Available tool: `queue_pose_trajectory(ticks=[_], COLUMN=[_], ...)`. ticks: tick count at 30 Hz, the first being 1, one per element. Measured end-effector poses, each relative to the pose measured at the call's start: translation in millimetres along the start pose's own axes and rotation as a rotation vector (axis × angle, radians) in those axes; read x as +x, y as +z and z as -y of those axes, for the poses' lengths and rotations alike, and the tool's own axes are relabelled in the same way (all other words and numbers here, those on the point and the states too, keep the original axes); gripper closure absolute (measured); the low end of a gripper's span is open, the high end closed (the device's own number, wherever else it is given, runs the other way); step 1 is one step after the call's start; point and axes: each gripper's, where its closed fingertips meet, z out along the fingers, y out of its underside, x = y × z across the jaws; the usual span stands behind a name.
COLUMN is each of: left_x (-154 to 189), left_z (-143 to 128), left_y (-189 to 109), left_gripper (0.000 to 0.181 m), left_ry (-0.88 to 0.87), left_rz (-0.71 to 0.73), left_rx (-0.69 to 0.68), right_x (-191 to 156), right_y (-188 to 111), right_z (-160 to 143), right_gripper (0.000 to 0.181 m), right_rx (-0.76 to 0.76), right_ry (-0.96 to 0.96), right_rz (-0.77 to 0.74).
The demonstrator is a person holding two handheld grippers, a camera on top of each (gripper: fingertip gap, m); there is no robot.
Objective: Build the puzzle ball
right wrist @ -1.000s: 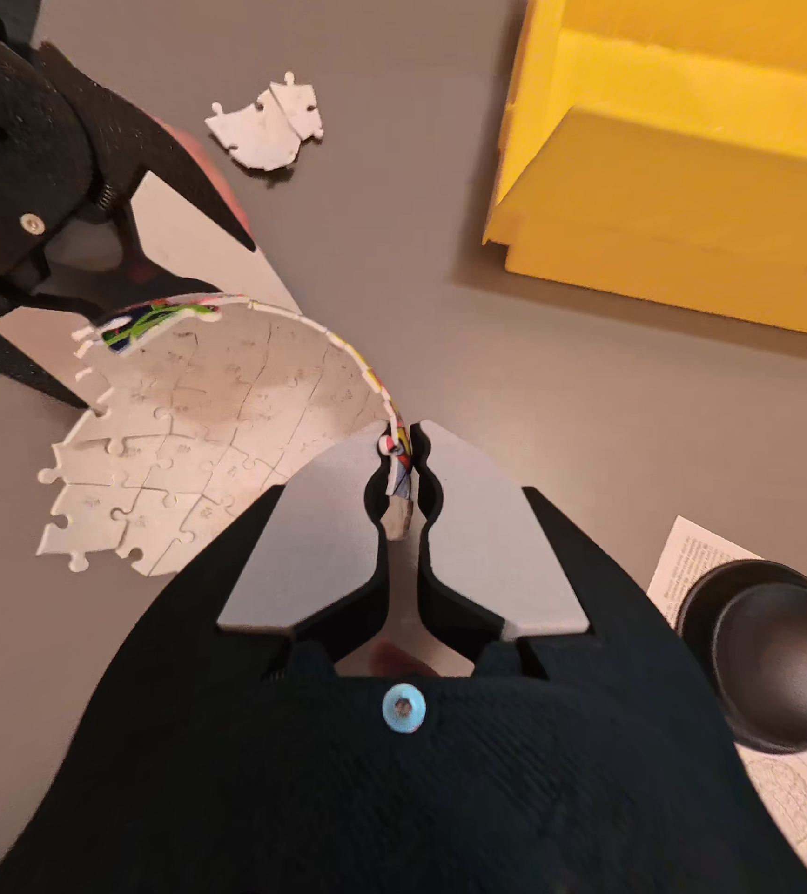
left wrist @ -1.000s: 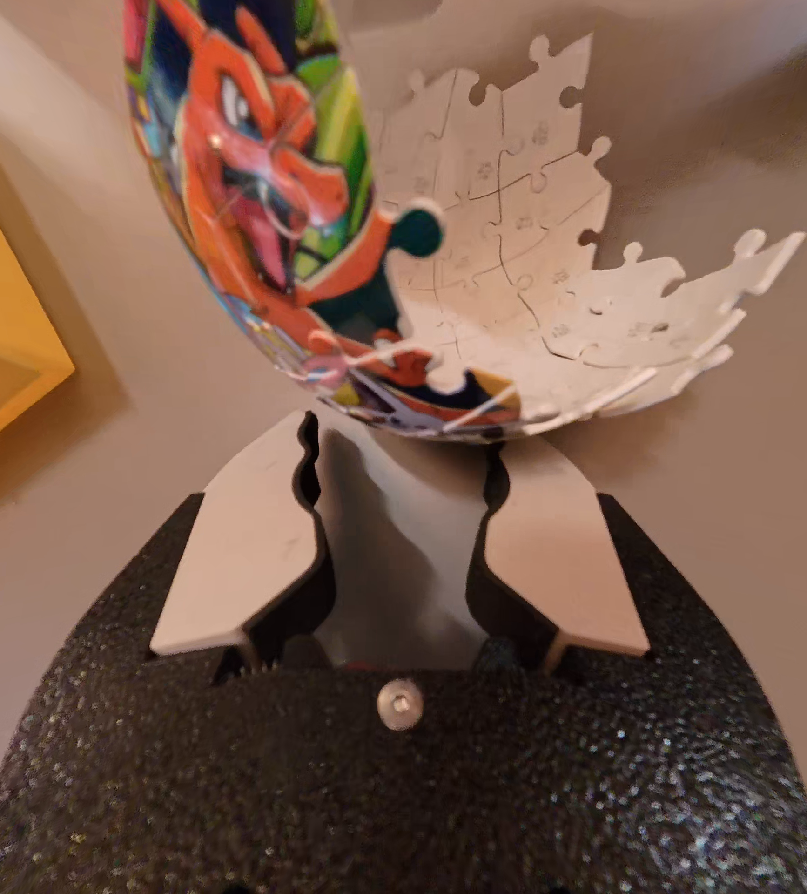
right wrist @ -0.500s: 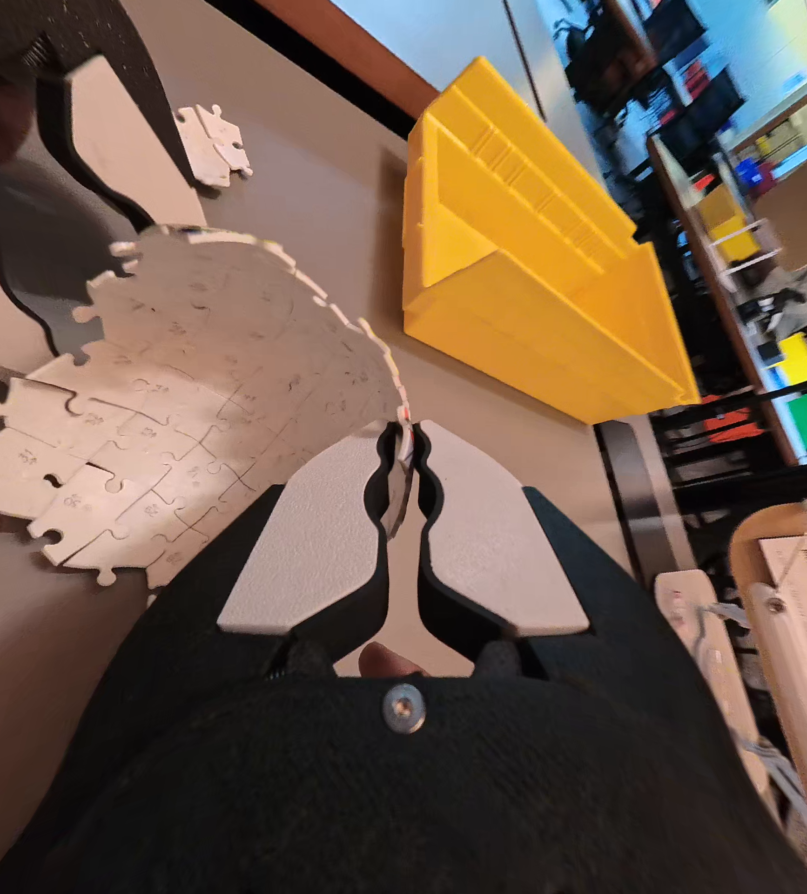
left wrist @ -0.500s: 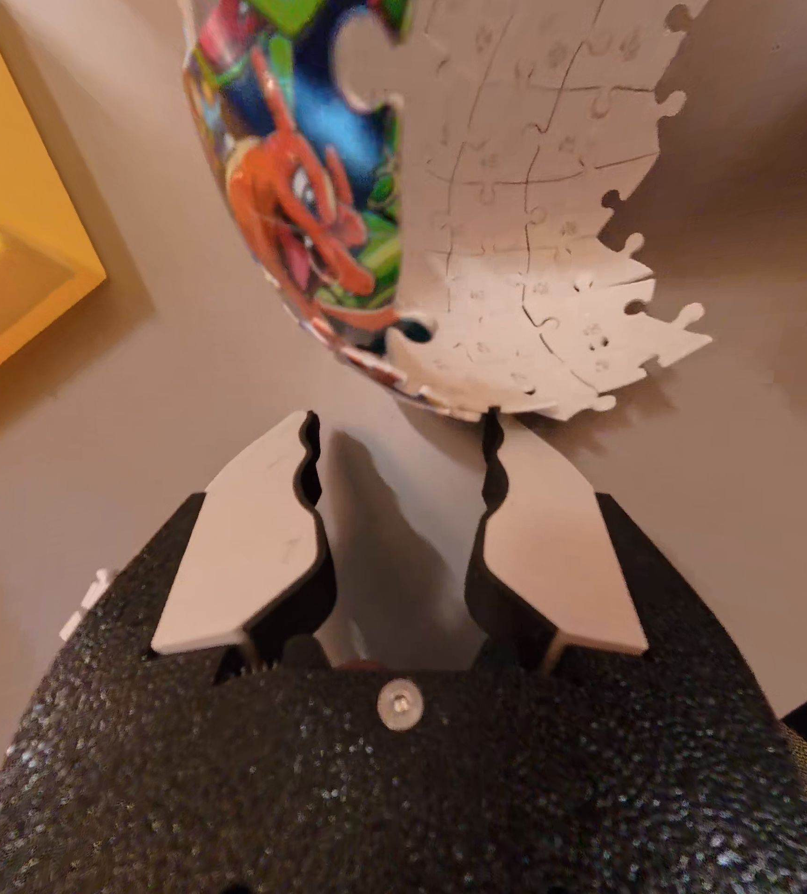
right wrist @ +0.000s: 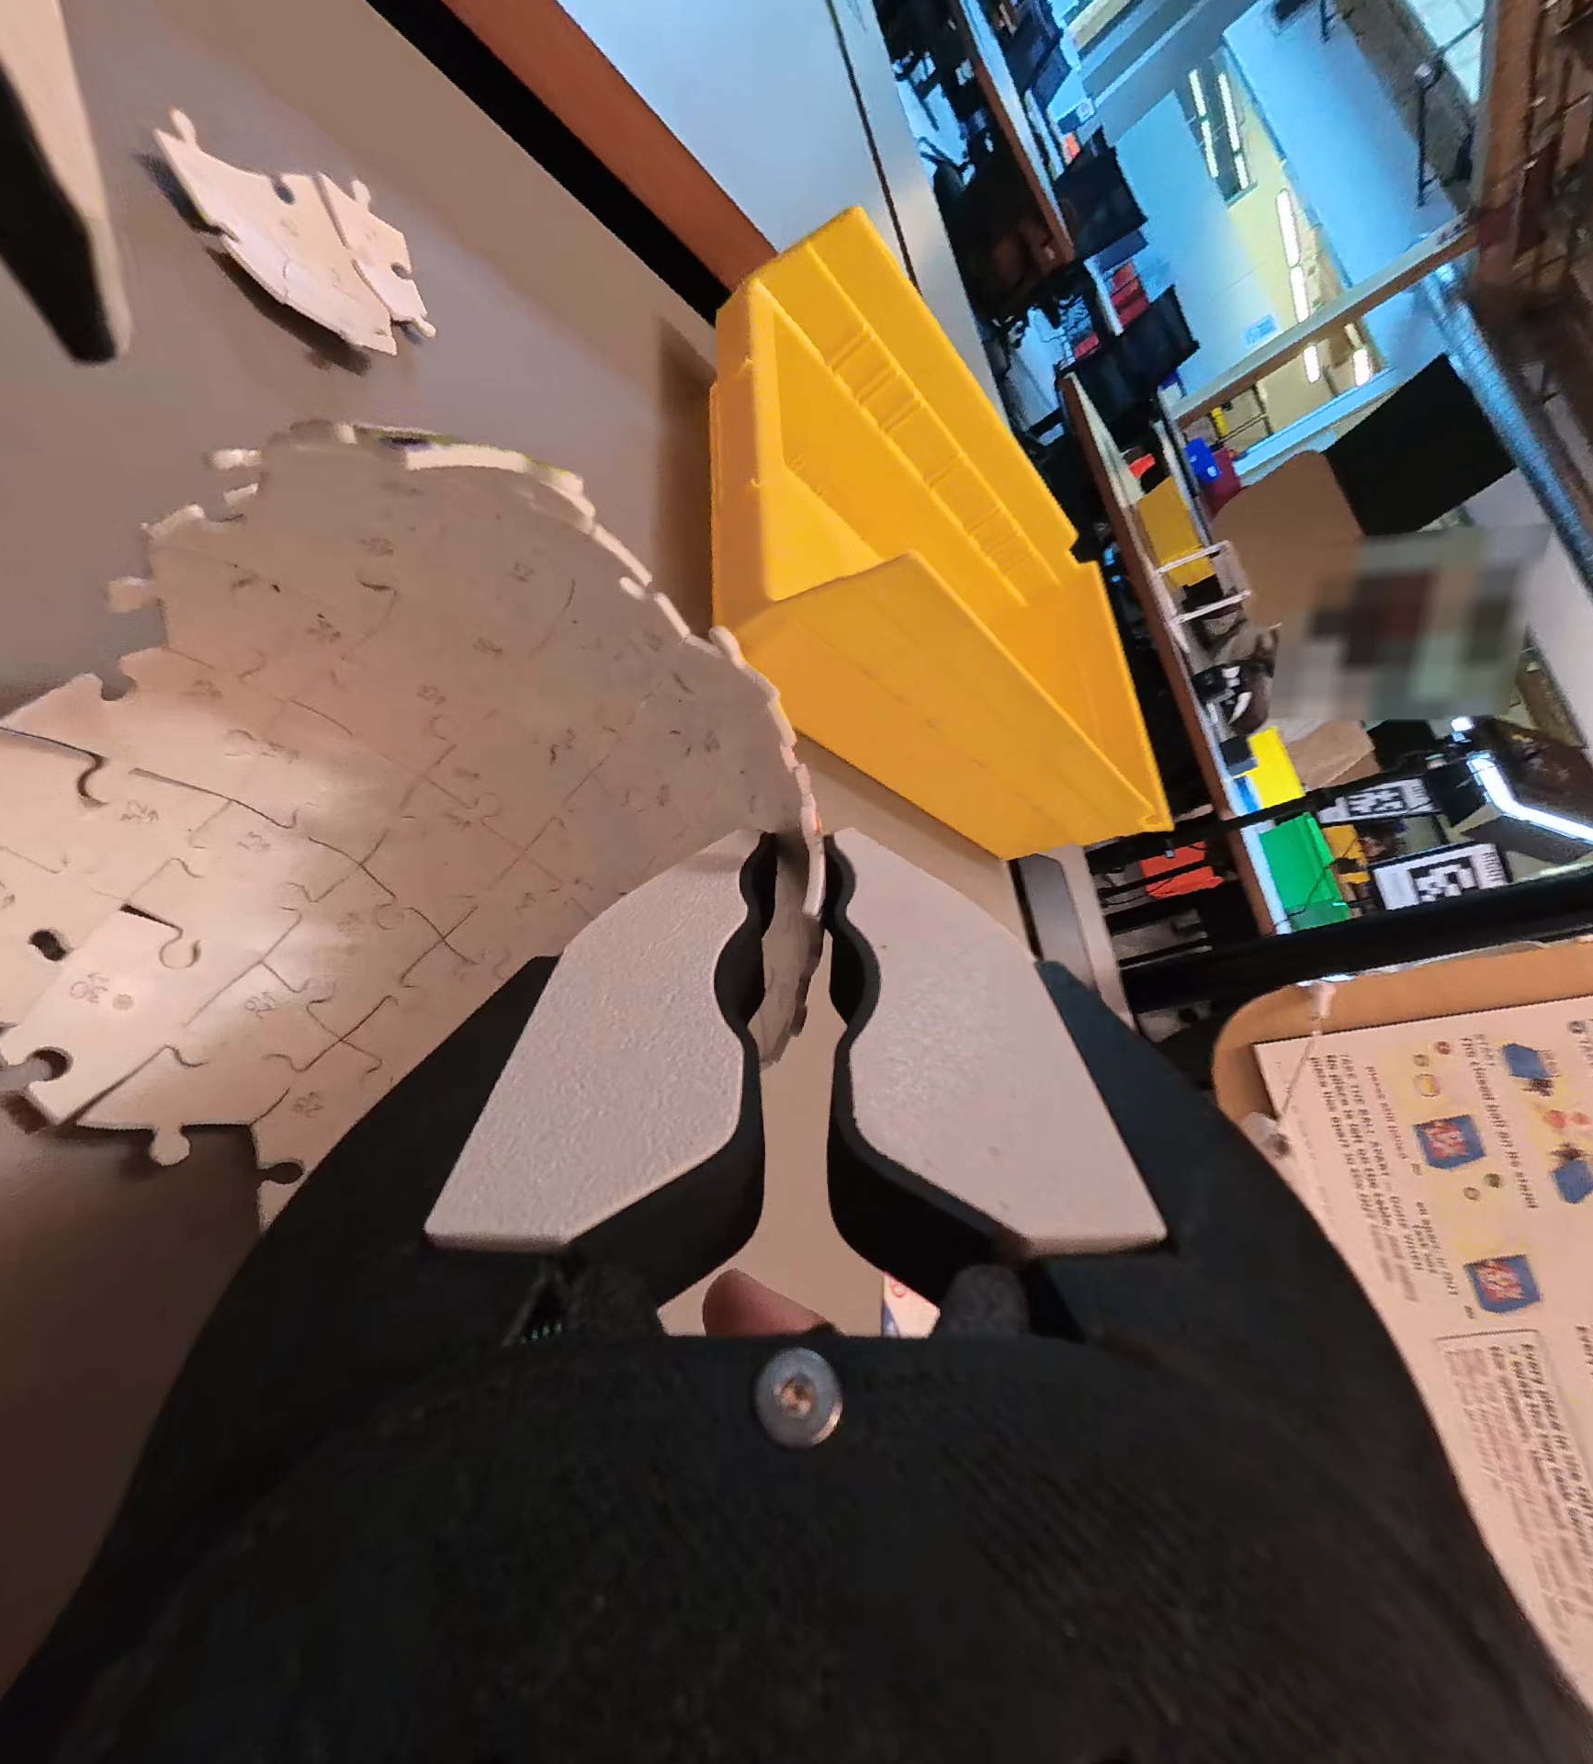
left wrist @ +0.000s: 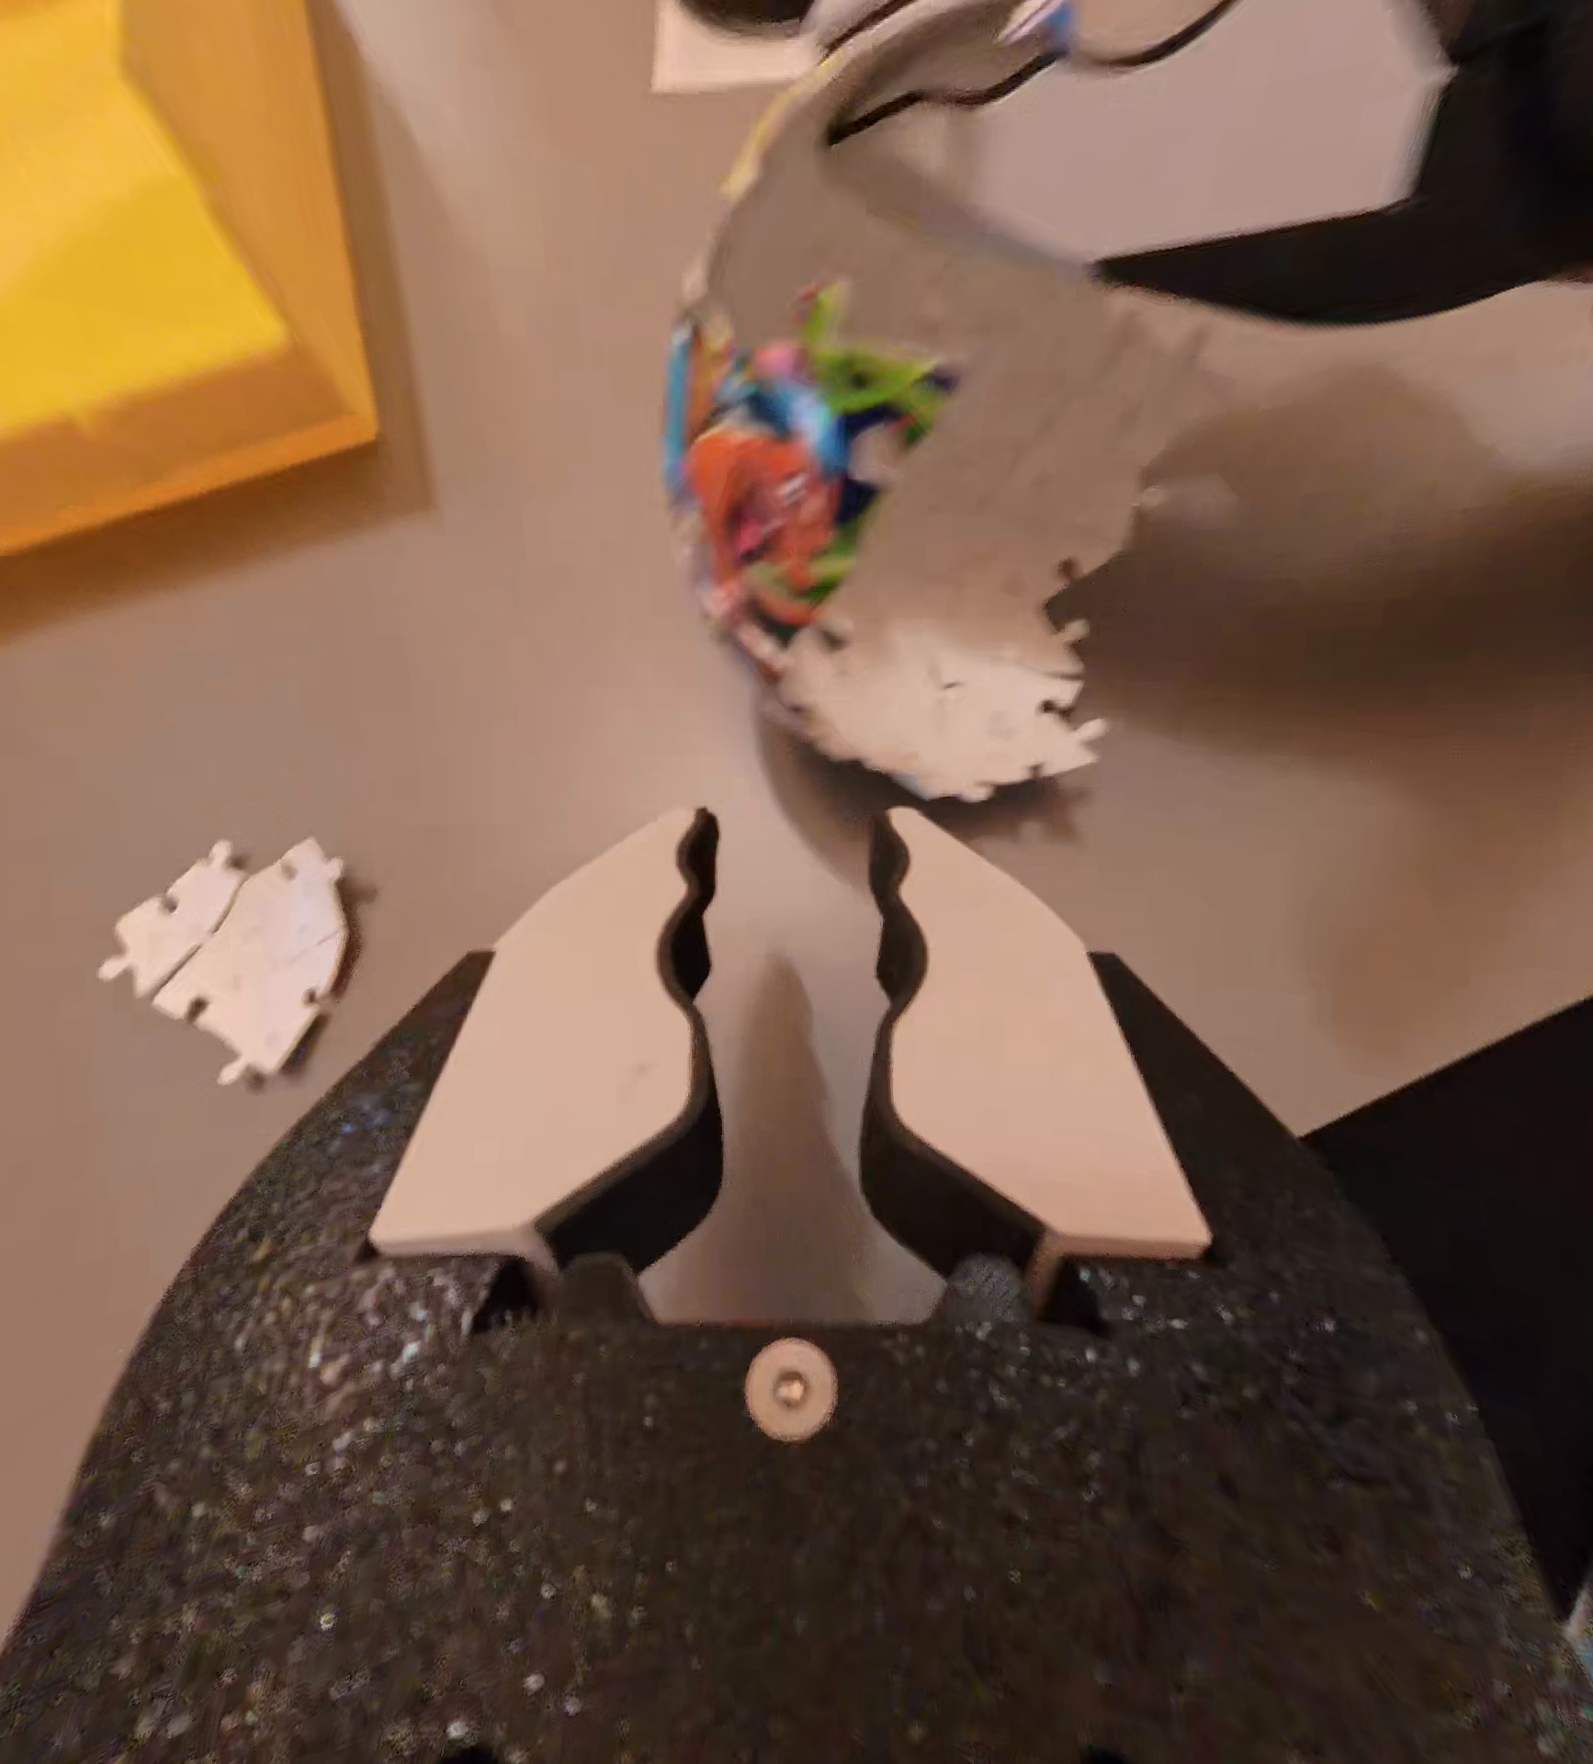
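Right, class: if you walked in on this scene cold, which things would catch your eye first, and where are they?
First, the half-built puzzle ball shell, white inside and brightly printed outside, held at its rim by the right gripper above the grey table. Next, the yellow bin on the table beyond it. Then the small cluster of loose joined pieces lying white side up beside the open, empty left gripper.

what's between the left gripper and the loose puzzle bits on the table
Nothing: the left wrist view shows only bare table between the open left gripper and the small joined pieces lying off to its left.
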Motion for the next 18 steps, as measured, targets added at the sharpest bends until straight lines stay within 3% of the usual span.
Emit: queue_pose_trajectory(ticks=[1,6,18], left_x=[9.1,13.2,25.1], left_z=[4.0,8.5,-5.3], left_y=[0.8,13.6,26.6], left_gripper=[0.155,0.162,0.162], left_ry=[0.025,0.003,-0.046], left_rz=[-0.009,0.061,0.026], left_rx=[0.021,0.065,0.081], right_x=[0.1,0.3,-3.0], right_y=[-1.6,-9.9,-33.2], right_z=[0.9,5.0,16.0], right_gripper=[0.173,0.171,0.171], right_rx=[0.0,0.028,0.128], right_ry=[-0.02,-0.105,-0.288], right_rz=[-0.021,-0.124,-0.32])
